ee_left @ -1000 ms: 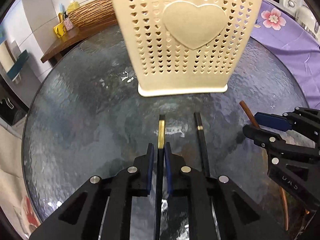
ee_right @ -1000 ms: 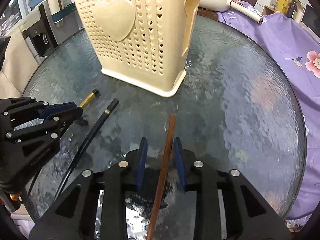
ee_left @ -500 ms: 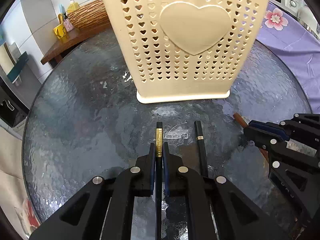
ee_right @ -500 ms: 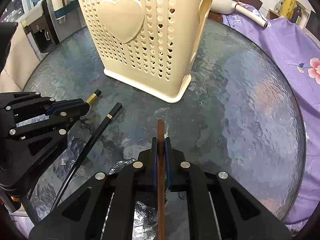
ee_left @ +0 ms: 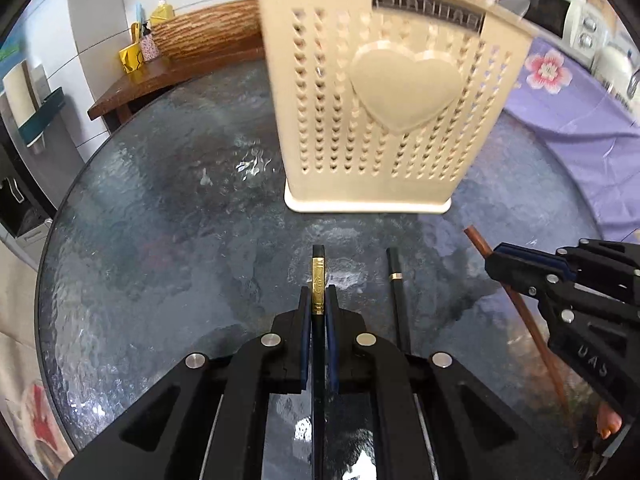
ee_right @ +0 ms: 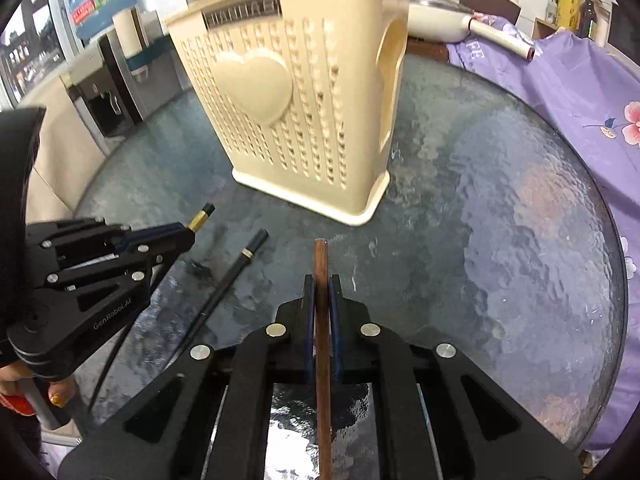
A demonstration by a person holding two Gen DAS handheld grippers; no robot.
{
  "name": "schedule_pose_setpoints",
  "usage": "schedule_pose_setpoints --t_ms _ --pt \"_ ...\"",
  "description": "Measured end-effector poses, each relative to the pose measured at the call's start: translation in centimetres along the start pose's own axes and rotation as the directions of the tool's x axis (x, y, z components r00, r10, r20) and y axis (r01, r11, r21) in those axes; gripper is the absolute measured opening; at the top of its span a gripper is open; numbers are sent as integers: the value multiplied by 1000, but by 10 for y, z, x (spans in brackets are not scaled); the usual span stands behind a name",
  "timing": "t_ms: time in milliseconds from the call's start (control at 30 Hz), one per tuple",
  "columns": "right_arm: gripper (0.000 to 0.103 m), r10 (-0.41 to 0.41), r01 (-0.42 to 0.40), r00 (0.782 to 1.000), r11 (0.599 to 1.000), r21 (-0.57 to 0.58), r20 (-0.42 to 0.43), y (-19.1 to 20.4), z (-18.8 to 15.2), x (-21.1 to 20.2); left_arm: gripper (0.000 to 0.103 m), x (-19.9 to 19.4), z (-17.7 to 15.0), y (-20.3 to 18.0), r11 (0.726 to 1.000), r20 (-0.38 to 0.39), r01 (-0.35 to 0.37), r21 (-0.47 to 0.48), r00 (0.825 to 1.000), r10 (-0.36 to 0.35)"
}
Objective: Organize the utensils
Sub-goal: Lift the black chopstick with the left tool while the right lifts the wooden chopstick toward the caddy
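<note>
My left gripper [ee_left: 319, 300] is shut on a black chopstick with a gold band [ee_left: 318, 286]; its tip pokes out ahead of the pads. My right gripper [ee_right: 321, 292] is shut on a brown wooden chopstick [ee_right: 321, 264], which also shows in the left wrist view [ee_left: 478, 242]. A second black chopstick [ee_left: 396, 284] [ee_right: 244, 258] lies flat on the glass between the two grippers. The cream utensil basket [ee_left: 384, 120] [ee_right: 304, 120] with a raised heart stands upright just beyond both grippers. Each gripper is visible in the other's view: the right gripper [ee_left: 496, 264], the left gripper [ee_right: 188, 236].
The round textured glass table [ee_left: 160, 240] [ee_right: 500, 220] carries everything. A purple flowered cloth [ee_left: 568, 96] [ee_right: 560, 92] covers furniture to the right. A wooden shelf with a woven basket [ee_left: 200, 36] and bottles stands behind on the left. A hand [ee_right: 56, 396] holds the left gripper.
The right gripper's jaws closed onto the brown chopstick. Both grippers tilted up, so the basket's rim now shows, and the left chopstick's tip has lifted slightly off the glass.
</note>
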State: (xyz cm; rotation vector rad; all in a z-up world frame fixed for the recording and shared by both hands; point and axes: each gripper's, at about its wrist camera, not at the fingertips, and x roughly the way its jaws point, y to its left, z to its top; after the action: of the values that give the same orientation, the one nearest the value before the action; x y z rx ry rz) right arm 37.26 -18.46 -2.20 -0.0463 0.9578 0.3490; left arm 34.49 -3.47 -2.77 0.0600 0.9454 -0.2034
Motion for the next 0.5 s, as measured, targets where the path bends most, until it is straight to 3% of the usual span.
schedule_pose_setpoints --t_ms 267,500 --pt "8 61 -63 988 998 5 144 1 6 -53 7 -53 4 7 999 139 52 -16 989 -49" --pt "8 104 -103 959 995 -17 265 4 9 -115 7 -108 4 4 997 264 78 10 961 -78"
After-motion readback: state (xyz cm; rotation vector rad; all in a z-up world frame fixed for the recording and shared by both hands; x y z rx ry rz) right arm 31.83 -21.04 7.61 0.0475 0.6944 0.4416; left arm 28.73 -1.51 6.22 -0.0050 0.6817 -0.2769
